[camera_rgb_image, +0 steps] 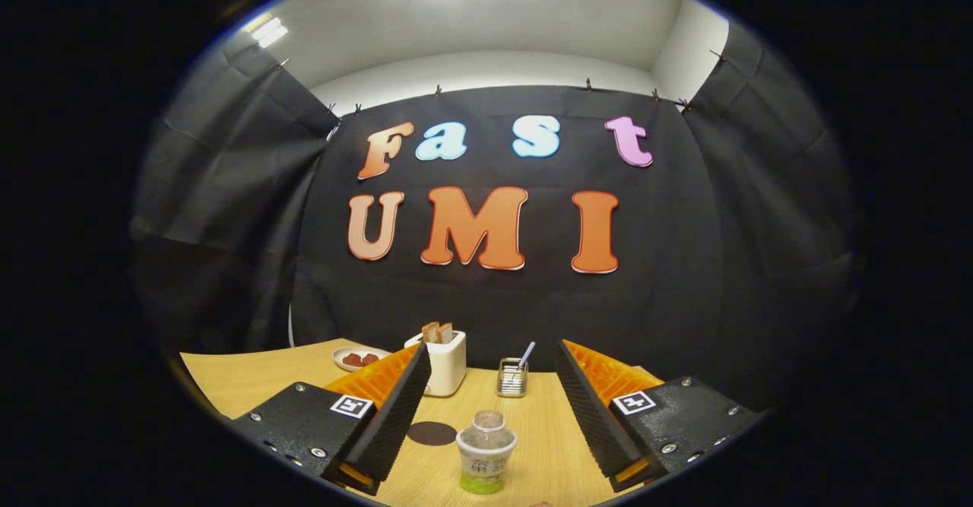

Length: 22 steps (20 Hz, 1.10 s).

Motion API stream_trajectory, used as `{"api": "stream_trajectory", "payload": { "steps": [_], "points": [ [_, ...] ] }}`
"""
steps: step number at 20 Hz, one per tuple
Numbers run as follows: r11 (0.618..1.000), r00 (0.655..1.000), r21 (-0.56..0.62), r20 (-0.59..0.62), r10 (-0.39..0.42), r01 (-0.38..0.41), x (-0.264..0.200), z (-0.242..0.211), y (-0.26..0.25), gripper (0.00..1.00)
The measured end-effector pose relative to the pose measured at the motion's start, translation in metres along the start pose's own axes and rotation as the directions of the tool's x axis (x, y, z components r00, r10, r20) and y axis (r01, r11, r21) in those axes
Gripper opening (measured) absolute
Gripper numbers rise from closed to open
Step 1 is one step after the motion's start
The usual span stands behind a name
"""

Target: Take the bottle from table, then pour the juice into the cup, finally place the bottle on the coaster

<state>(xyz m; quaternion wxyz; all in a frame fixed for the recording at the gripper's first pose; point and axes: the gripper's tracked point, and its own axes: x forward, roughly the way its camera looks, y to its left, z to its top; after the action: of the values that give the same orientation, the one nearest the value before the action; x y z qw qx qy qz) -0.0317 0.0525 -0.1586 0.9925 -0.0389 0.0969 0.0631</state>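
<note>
A small clear bottle [485, 454] with a green label and a clear cap stands upright on the wooden table [243, 378]. It sits between my two fingers, nearer their bases, touching neither. My gripper [492, 355] is open wide, its black ribbed pads [399, 408] facing inward. A dark round coaster [431, 433] lies flat just left of the bottle, beside the left finger. Beyond the bottle, near the table's far edge, a small ribbed cup [512, 378] stands with a thin stick leaning in it.
A white toaster [445, 364] with two slices of toast stands beyond the left fingertip. Left of it lies a small plate [357, 359] with red pieces. The black cloth wall rises right behind the table's far edge.
</note>
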Motion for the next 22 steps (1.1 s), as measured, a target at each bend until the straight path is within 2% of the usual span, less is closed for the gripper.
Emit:
{"api": "stream_trajectory", "payload": {
  "steps": [7, 12, 19, 22],
  "points": [
    [0.999, 0.995, 0.021, -0.096, -0.031, 0.033, 0.009, -0.071, -0.007, 0.99],
    [0.997, 0.982, 0.071, -0.186, -0.015, 0.029, 0.017, -0.124, -0.008, 0.98],
    [0.993, 0.959, 0.109, -0.285, -0.004, 0.037, 0.020, -0.181, -0.005, 0.91],
    [0.993, 0.949, 0.107, -0.314, -0.008, 0.043, 0.020, -0.195, -0.004, 0.84]
  ]
}}
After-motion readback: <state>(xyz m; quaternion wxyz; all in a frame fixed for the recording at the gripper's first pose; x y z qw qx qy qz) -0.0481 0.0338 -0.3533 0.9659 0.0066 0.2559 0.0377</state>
